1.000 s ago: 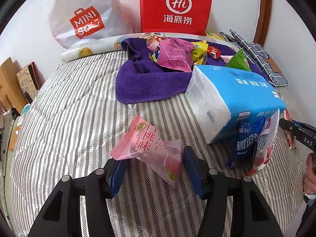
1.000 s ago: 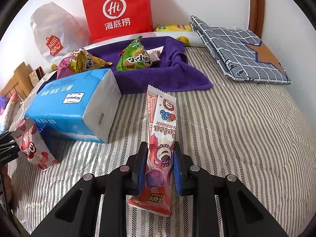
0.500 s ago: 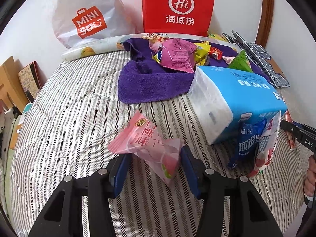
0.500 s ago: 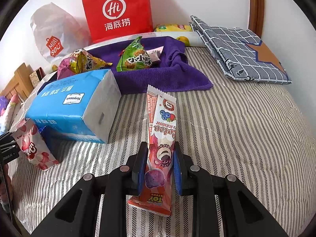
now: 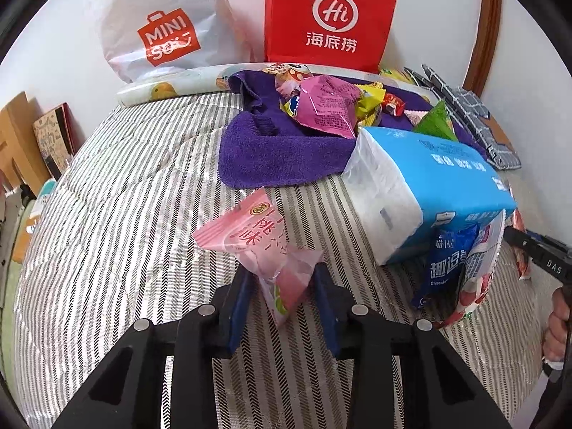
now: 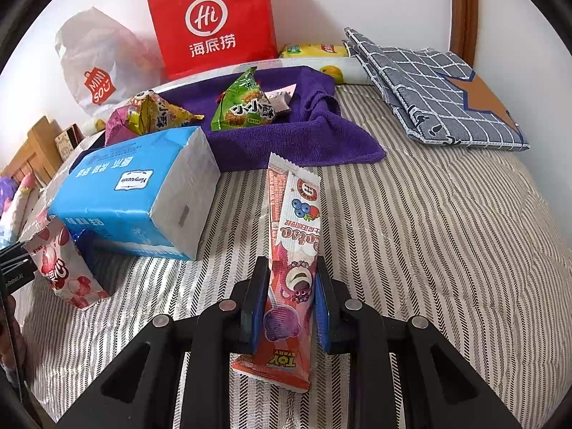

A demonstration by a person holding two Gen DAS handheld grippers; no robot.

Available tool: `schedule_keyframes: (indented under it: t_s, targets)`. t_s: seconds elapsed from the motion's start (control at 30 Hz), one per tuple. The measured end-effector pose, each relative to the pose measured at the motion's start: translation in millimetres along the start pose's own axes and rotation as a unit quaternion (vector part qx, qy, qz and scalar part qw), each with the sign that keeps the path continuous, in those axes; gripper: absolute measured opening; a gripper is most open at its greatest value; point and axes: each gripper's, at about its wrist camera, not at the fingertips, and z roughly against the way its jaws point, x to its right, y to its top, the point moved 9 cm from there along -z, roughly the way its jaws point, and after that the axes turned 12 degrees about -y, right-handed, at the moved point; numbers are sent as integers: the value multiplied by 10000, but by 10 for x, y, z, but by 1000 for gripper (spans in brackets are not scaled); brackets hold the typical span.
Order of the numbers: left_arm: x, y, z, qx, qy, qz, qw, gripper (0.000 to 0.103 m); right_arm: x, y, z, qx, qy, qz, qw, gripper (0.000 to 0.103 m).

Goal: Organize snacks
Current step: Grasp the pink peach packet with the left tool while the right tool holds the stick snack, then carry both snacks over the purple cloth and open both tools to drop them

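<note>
My left gripper [image 5: 282,279] is shut on the near end of a pink peach-flavour snack packet [image 5: 250,239], which sticks out forward and to the left over the striped bedcover [image 5: 125,196]. My right gripper [image 6: 289,286] is shut on a long red-and-pink snack stick packet [image 6: 295,236] that stands up between its blue pads. A purple towel [image 5: 279,153] further back carries several loose snack packets, among them a magenta packet [image 5: 327,105] and a green packet [image 6: 245,105].
A blue tissue pack [image 5: 429,186] lies mid-bed, with a blue chocolate packet [image 5: 443,264] and a red-and-white packet [image 6: 64,268] leaning at its near end. A red paper bag [image 5: 329,18] and a white plastic bag [image 5: 161,25] stand against the wall. Folded checked cloth [image 6: 429,85] lies at the right.
The left gripper's jaws have drawn in from either side of the pink packet and now pinch its near end. The right gripper and its stick packet have not moved.
</note>
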Motion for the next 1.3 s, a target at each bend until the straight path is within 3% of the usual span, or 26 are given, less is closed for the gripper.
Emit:
schedule_keyframes:
  t_s: [0.3,0.53,0.9,1.3]
  targets:
    - [43,23,156,61,-214,83,9997,32,-8,-9,37,45,6,21,10000,20]
    - [149,212,328,276,-294,-25,9992,32,-24,105,316,272,84,-80,9996,18]
    - [360,815,333,570,-391,-144,9975,32,-79,813,636,845,157,-83,9963,18]
    - [316,1640,108,898,-426,101,9950,33,-320,1712,335,1046,296,-49,9941,18]
